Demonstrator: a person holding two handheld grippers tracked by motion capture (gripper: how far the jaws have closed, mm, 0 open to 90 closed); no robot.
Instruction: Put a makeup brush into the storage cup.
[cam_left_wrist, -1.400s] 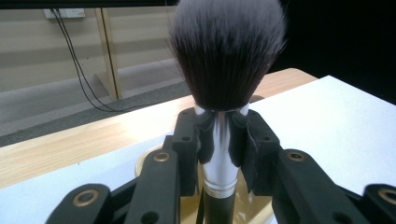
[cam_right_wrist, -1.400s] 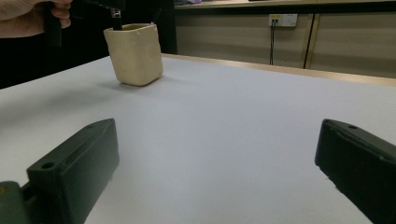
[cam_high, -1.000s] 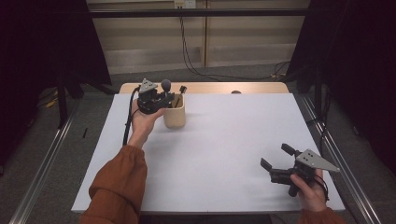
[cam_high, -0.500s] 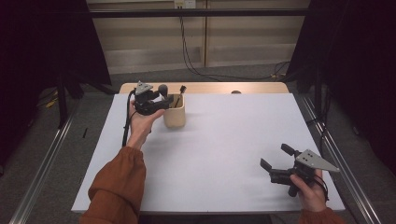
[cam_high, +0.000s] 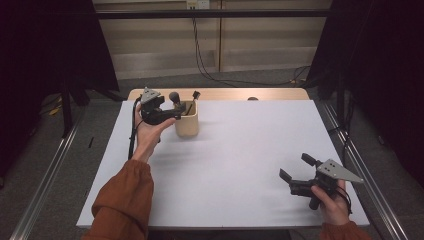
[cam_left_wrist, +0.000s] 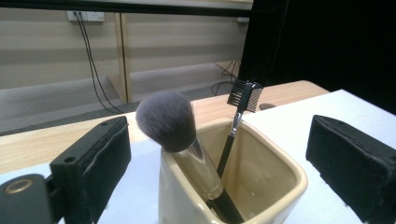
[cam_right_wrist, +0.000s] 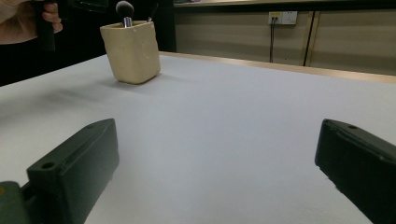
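The left tool's view shows its jaws, just opened, apart around the brush (cam_left_wrist: 169, 122) and comb (cam_left_wrist: 244, 94) in the cup (cam_left_wrist: 275, 179); the high view shows the right tool (cam_high: 299, 173) apart too.

My left gripper (cam_high: 172, 112) jaws just opened off the fluffy grey powder brush (cam_left_wrist: 167, 120); brush now free in cream ceramic cup (cam_left_wrist: 261, 186).

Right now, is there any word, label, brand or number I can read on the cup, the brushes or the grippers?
None: no readable text anywhere.
Cream cup: plain, no print.
Powder brush and comb brush: no marking visible on the handles.
Left gripper and right gripper: plain black jaws, no label.
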